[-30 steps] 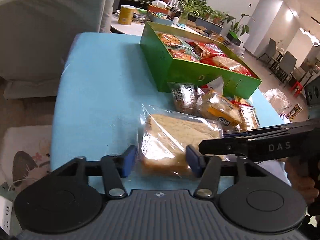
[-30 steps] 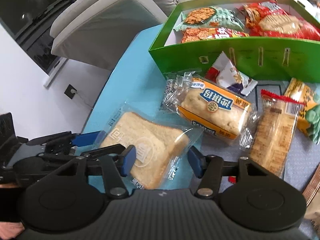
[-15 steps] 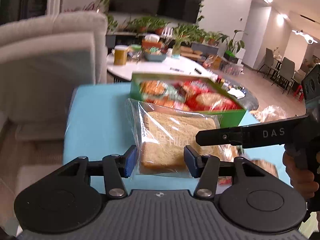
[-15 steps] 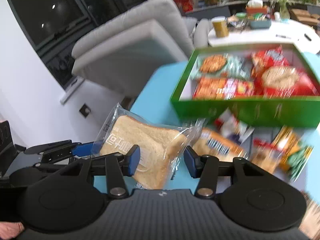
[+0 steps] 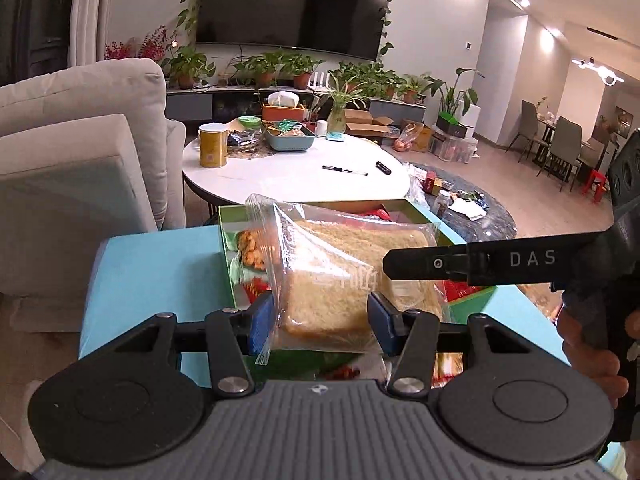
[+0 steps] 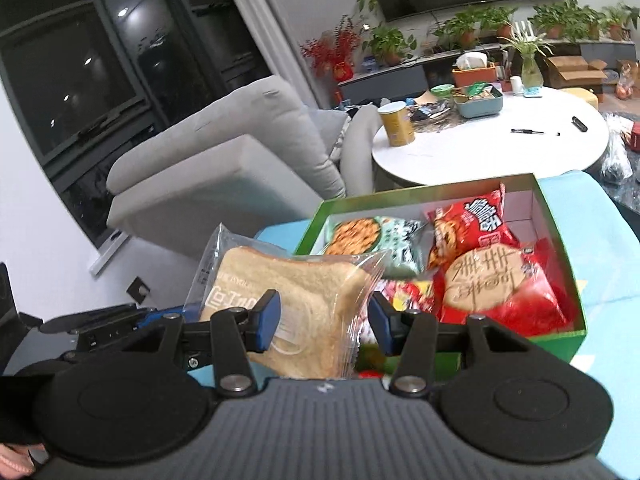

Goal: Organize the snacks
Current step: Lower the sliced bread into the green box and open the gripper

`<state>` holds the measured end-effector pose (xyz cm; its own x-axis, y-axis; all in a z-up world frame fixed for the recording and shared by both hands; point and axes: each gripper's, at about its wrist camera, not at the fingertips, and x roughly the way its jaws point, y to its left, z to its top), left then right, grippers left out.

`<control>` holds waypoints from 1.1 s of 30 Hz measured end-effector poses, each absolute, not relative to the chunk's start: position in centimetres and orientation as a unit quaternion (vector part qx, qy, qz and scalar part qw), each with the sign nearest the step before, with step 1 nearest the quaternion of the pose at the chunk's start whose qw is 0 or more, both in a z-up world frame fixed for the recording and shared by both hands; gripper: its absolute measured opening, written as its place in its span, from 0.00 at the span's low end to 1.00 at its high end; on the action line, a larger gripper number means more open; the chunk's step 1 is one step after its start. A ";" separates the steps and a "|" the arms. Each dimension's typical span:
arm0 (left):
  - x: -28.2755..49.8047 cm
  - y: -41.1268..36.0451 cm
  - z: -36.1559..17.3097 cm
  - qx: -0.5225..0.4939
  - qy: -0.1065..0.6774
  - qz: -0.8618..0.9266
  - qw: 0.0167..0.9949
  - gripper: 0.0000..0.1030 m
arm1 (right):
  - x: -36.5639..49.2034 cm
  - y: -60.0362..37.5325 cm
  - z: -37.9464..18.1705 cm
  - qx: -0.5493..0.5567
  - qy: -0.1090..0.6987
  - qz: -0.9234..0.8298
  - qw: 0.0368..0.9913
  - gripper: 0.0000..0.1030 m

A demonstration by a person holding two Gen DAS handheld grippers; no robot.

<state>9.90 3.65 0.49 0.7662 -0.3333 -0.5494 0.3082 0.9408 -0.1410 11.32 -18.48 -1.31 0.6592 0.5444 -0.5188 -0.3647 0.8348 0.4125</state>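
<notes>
Bread bag (image 5: pixel 340 280): I see one thick slice of pale, tan-crusted bread sealed in a clear, crinkly plastic bag with white printed characters on its face; it fills the lower middle of both views, lifted off the counter.
Bag edges: I see the clear sealed seam sticking up at the upper left of the slice in the right wrist view, and a loose corner hanging down by the left pad in the left wrist view.
Left gripper (image 5: pixel 320 320): I have its blue pads pressed on the bag's two sides, clamped on the bread bag.
Right gripper (image 6: pixel 324 318): I read it as clamped on the same bag; its left pad presses the slice, the right pad sits at the crinkled plastic edge.
Green box (image 6: pixel 560 236): I see it just behind the bag, right of centre in the right wrist view, open-topped, white inside.
Box contents: I see a red packet (image 6: pixel 472 228), a pale green cracker packet (image 6: pixel 372 240) and a round biscuit in red wrap (image 6: pixel 492 280).
Counter (image 5: pixel 160 264): light blue, under the box.
Person's hand (image 5: pixel 592 356): at the right edge of the left wrist view, gripping the right gripper's handle.
</notes>
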 end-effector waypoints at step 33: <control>15.1 2.7 -3.0 -0.015 0.336 -0.159 0.928 0.46 | 17.5 -19.2 -4.3 0.125 0.358 0.228 0.897 0.64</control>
